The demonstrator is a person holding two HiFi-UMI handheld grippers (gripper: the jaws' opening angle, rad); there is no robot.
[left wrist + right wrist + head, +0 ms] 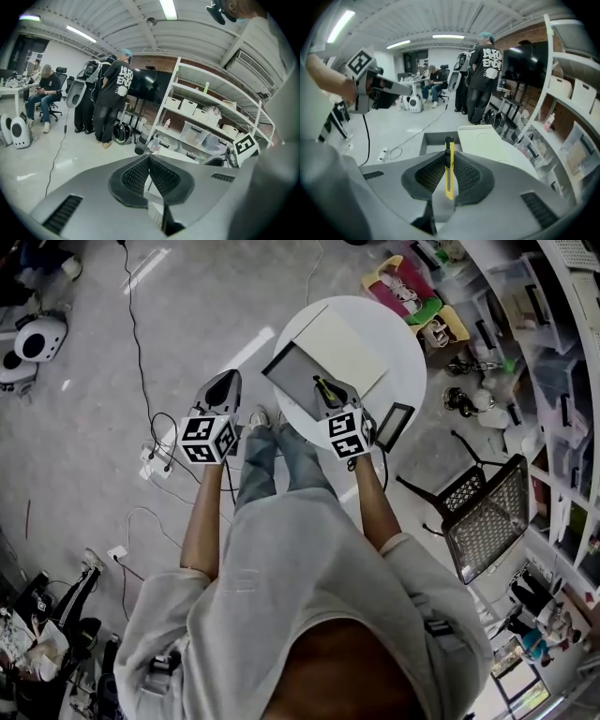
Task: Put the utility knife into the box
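Note:
A yellow utility knife (pixel 449 173) with a black tip stands upright between the pads of my right gripper (pixel 449 158), which is shut on it. From the head view, that gripper (pixel 328 395) hangs over the near end of an open grey box (pixel 295 367) on the round white table (pixel 398 371), with the knife (pixel 323 385) pointing at the box. The box's cream lid (pixel 345 345) lies beside it. In the right gripper view the box (pixel 433 140) lies just beyond the knife tip. My left gripper (pixel 228 382) is off the table's left edge over the floor, its pads (pixel 161 176) shut on nothing.
A small black-framed tablet (pixel 394 426) sits at the table's near right edge. A black mesh chair (pixel 487 512) stands to the right, with shelves of bins (pixel 553 352) behind it. Cables and a power strip (pixel 155 460) lie on the floor. People (pixel 112 98) stand further off.

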